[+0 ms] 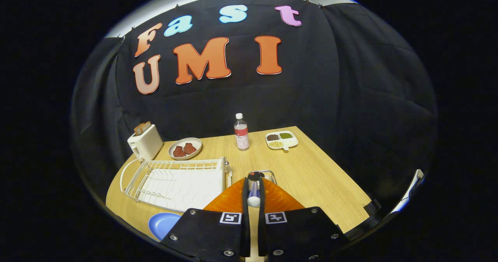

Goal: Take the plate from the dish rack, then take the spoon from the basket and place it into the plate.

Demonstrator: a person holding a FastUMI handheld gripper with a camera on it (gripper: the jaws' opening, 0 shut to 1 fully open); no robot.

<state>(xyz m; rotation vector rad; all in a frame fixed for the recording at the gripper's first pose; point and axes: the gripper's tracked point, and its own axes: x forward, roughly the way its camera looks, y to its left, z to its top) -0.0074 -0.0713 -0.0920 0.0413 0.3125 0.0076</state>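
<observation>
Gripper view | hand-held gripper (253,192) pinches spoon (253,194) | long axis apparently along fingers

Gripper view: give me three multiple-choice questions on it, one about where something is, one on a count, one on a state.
1. Where is the blue plate?
A. On the table, by the near corner of the dish rack
B. Standing in the rack's slots
C. Under the rack

2. How many reddish pieces lie on the round dish behind the rack?
A. One
B. Two
C. Four

3. What is the gripper doing?
A. Wide open, holding nothing
B. Shut on the plate's rim
C. Shut on the spoon

Answers:
1. A, the plate lies flat on the wood and the rack's slots are bare.
2. B, two pieces sit side by side.
3. C, the striped handle sits clamped between both fingers.
</observation>
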